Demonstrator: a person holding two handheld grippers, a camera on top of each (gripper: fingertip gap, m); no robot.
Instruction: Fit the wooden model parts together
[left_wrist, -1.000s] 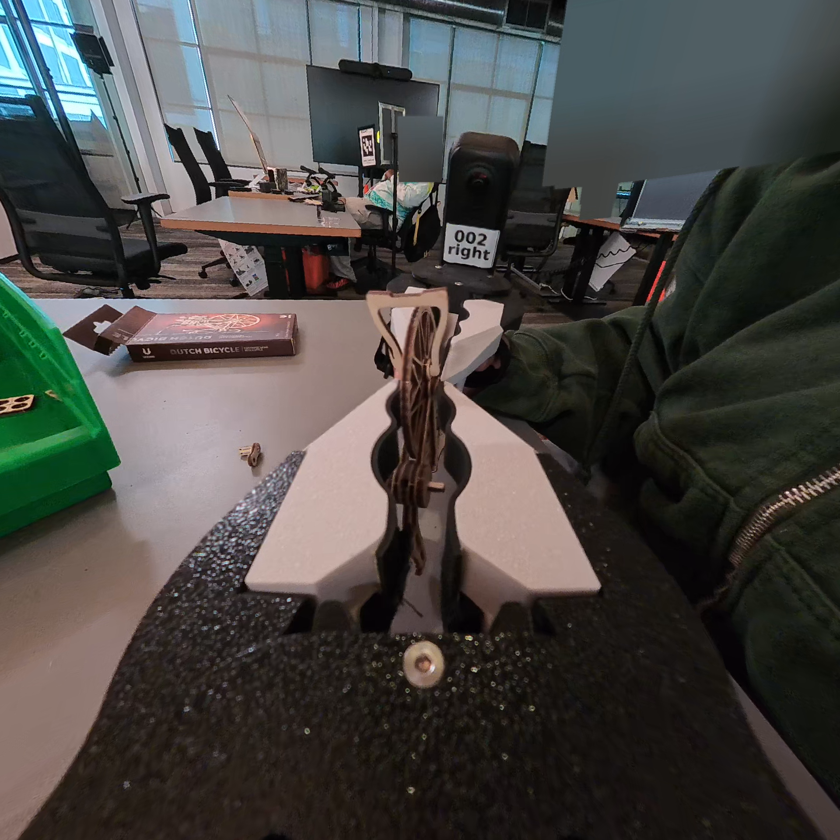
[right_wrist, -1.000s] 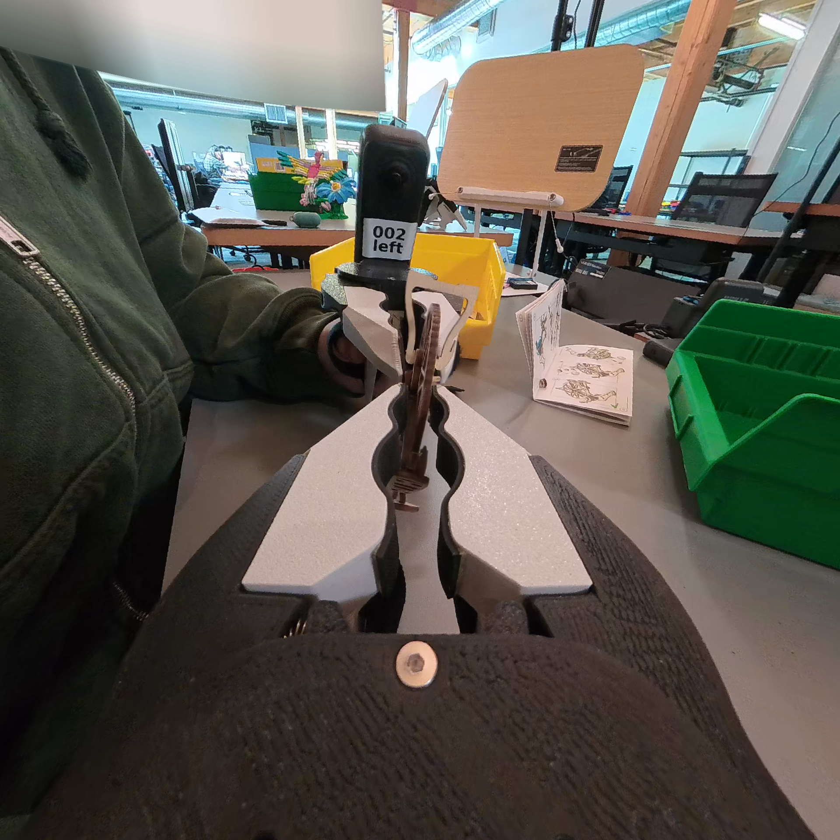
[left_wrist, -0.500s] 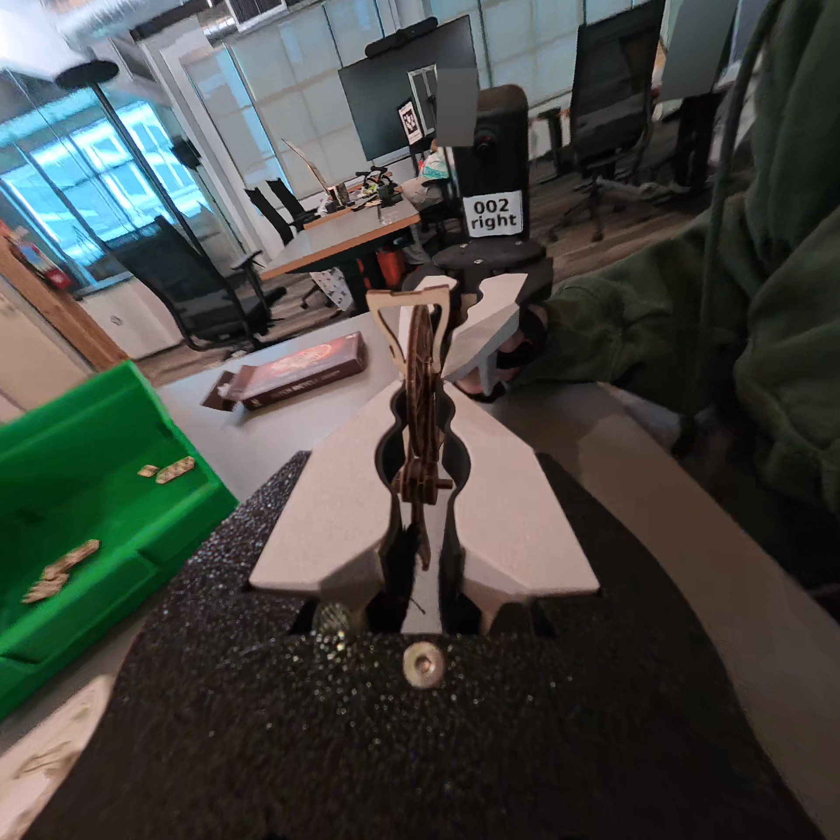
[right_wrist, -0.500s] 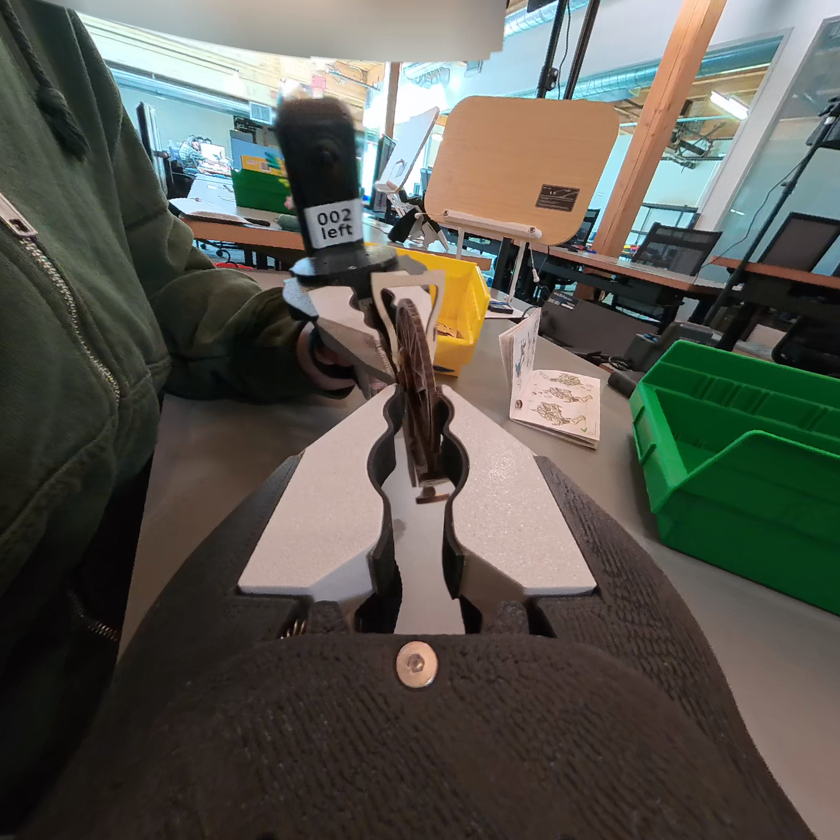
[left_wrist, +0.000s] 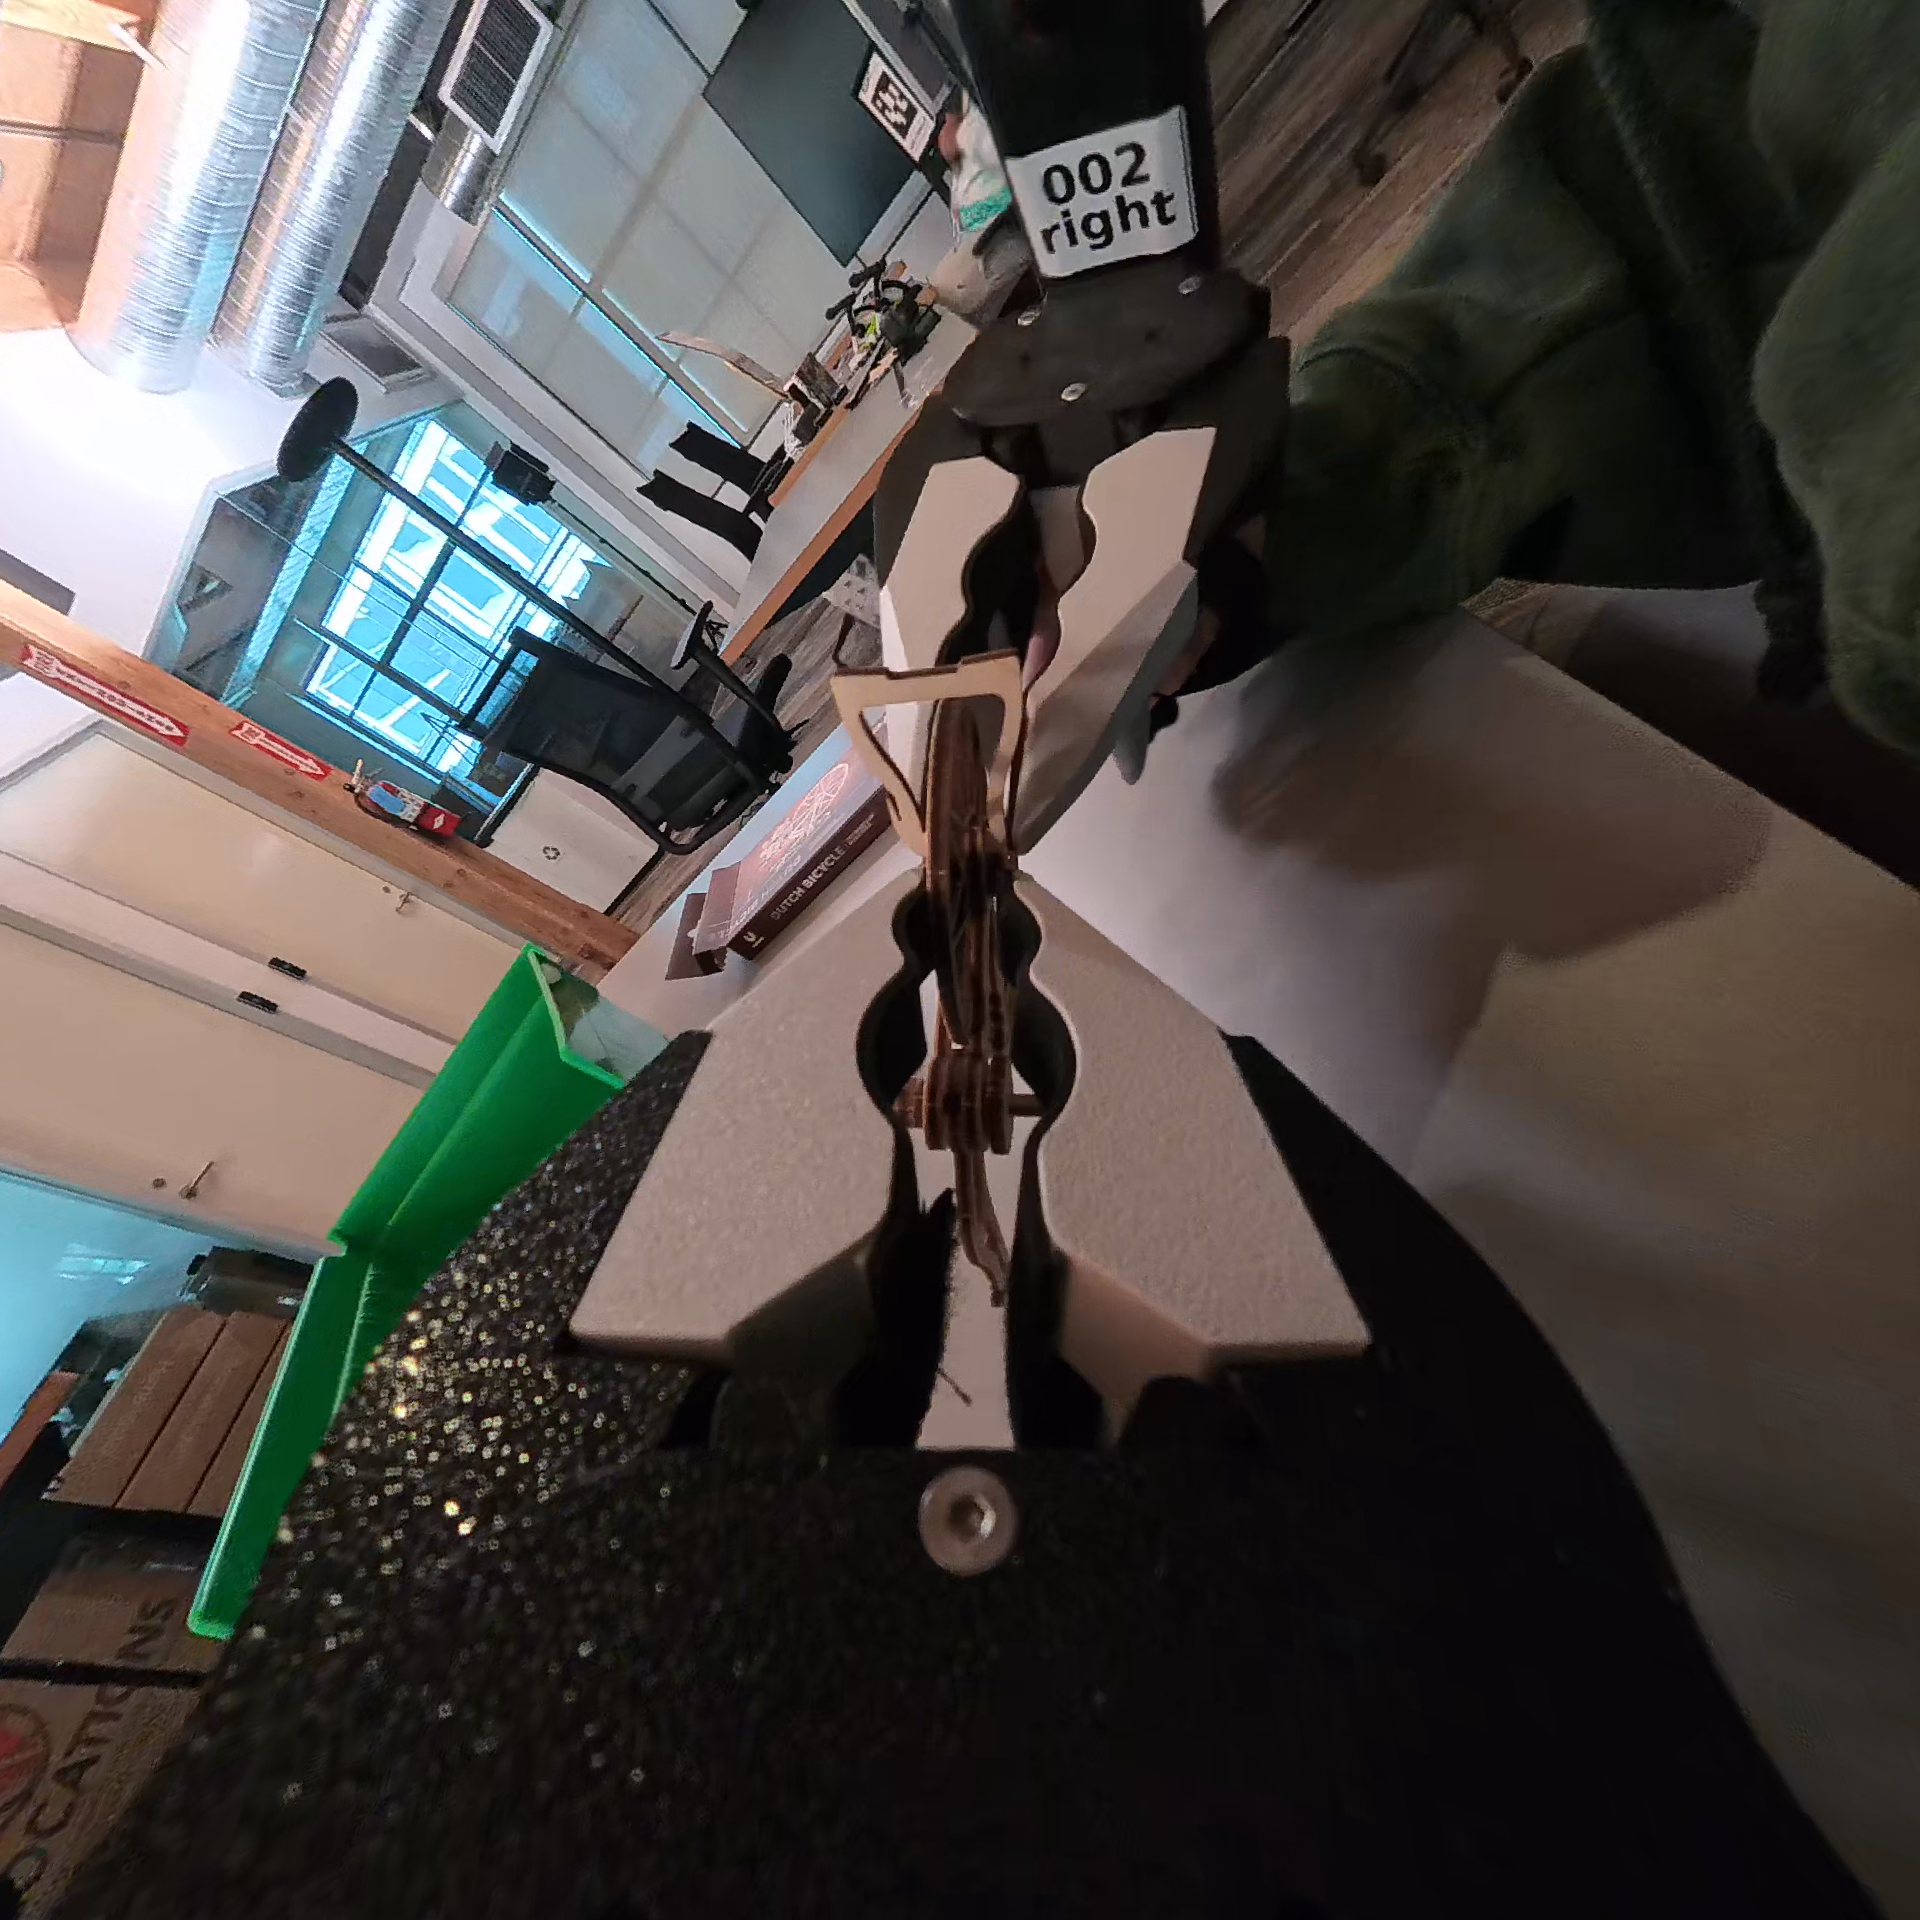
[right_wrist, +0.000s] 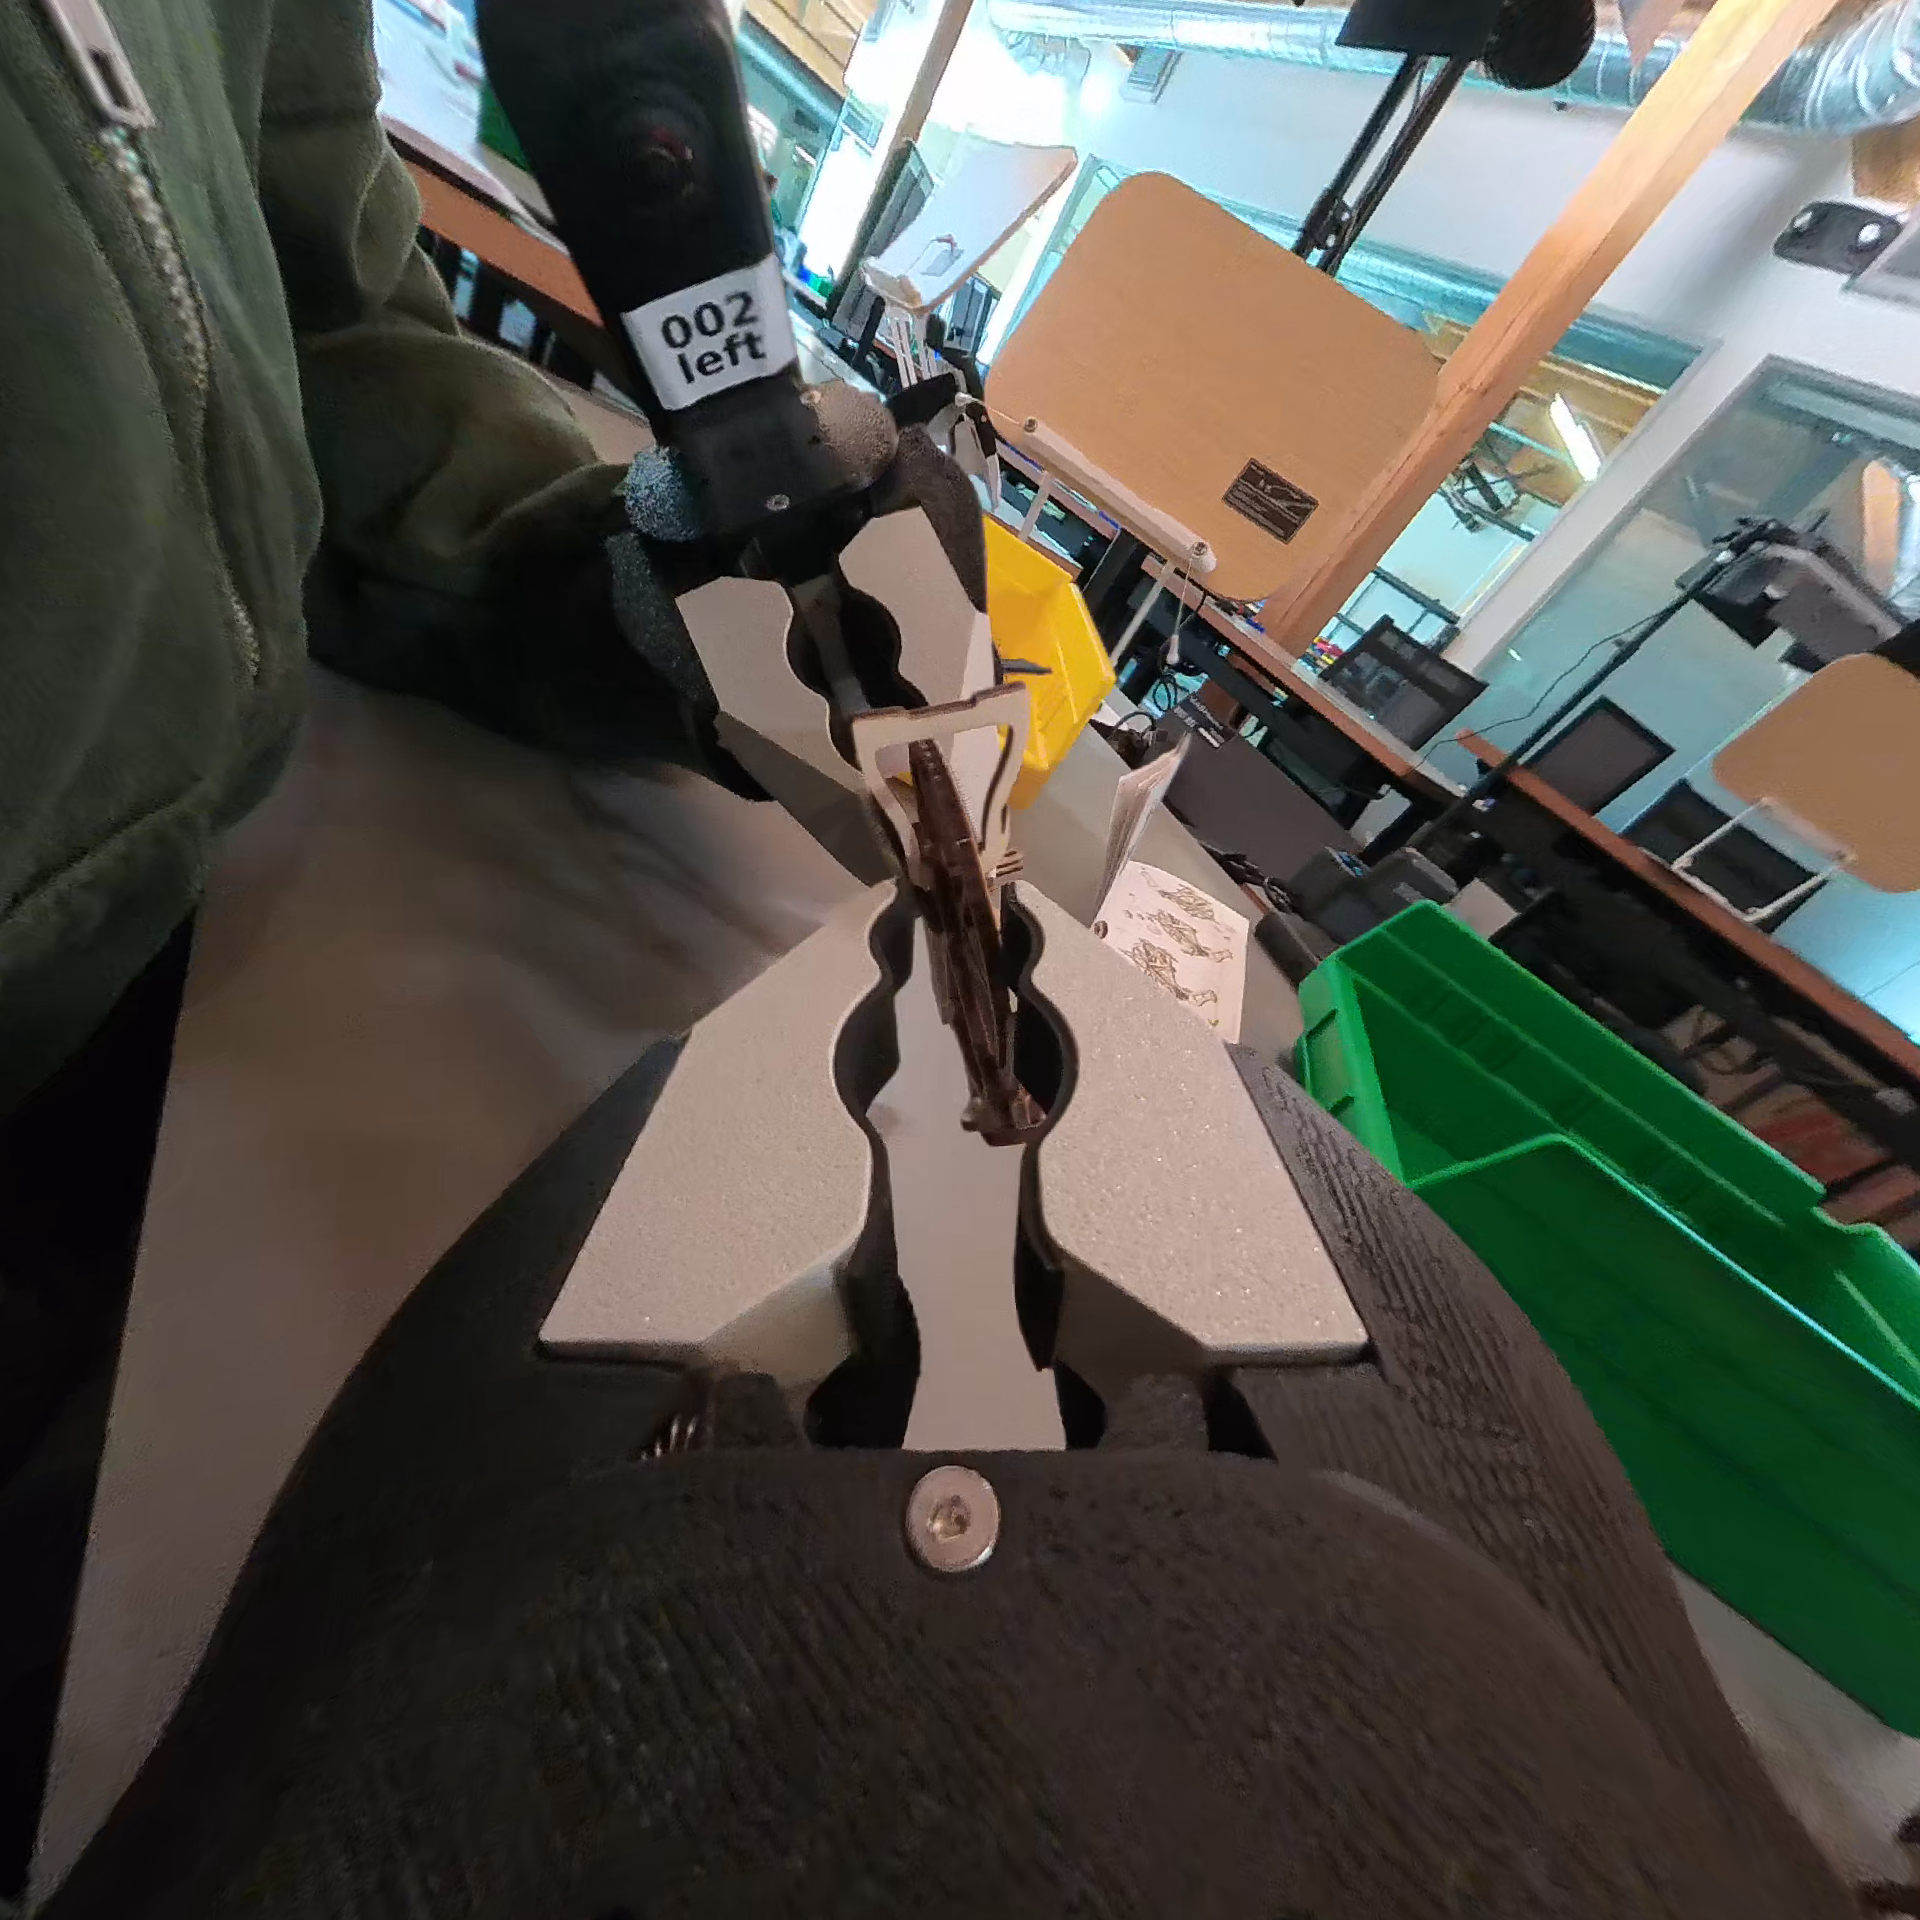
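The wooden model is a dark spoked wheel with a pale fork frame, held edge-on above the grey table. My left gripper is shut on its near end. The right gripper's pale fingers face it from the far side. In the right wrist view the model reaches in between the fingers of my right gripper. The jaws there stand slightly apart, and the model leans tilted against the right finger. The left gripper's fingers show beyond it.
A green bin stands to the right, and another green bin to the left. A yellow bin and an instruction booklet lie behind the model. A brown box lies on the table. A green sleeve is close by. Left and right tips are no more than a few centimetres apart.
Both grippers have rolled and risen, the left one far more. The right jaws have widened a little, and the model now sits tilted between them. The left grip is unchanged.
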